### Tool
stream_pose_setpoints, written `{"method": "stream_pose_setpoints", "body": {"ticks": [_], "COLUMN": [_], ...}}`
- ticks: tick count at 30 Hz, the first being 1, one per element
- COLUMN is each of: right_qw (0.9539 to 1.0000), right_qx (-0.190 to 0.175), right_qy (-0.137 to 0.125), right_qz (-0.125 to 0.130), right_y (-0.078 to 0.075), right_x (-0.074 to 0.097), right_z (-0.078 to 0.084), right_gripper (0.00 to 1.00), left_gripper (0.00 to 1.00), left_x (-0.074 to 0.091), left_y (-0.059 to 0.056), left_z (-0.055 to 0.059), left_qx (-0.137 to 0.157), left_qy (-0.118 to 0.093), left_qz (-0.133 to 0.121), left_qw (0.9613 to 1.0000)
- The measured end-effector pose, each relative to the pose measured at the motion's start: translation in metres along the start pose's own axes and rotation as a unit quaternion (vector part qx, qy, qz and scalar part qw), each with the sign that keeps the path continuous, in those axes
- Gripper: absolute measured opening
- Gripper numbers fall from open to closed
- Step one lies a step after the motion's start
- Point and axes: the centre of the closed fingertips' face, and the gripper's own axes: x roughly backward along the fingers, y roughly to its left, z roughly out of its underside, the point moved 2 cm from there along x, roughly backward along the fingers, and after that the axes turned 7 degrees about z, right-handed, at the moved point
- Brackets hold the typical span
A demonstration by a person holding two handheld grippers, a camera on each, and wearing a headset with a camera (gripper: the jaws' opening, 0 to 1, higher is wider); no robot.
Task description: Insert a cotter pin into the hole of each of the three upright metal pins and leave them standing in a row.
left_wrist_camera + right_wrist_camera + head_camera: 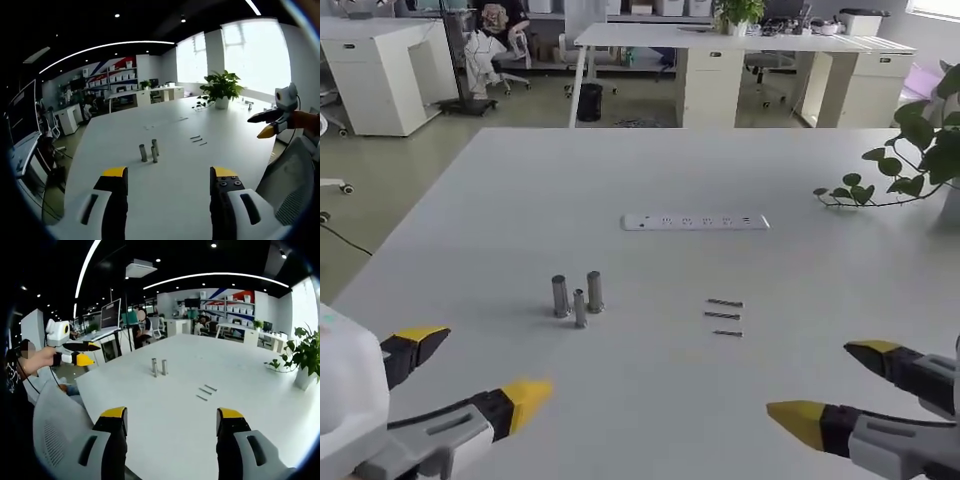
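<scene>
Your left gripper [485, 362] sits low over near edge of table [640, 420], jaws apart, holding nothing. Your right gripper [817, 380] is level with it, jaws spread, empty. Beyond: three metal pins [578, 298] upright in tight cluster. Three cotter pins [724, 316] lie flat, parallel, to their right, well apart. Farther: power strip [695, 221], then plant [920, 150] at right edge.

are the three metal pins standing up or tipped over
Upright: all three metal pins stand on end, clustered on the white table, while the three cotter pins lie flat apart from them.
</scene>
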Motion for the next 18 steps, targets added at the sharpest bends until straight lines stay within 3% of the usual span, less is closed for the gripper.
{"method": "stream_pose_setpoints", "body": {"ticks": [18], "right_qw": [0.9997], "right_qx": [-0.016], "right_qy": [-0.018], "right_qz": [-0.011], "right_y": [0.005], "right_x": [-0.016], "right_z": [-0.010], "right_gripper": [0.62], "left_gripper": [0.43], "left_x": [-0.070], "left_y": [0.036], "left_z": [-0.003], "left_qx": [-0.013], "left_qy": [-0.005], "left_qz": [0.031], "left_qw": [0.9994]}}
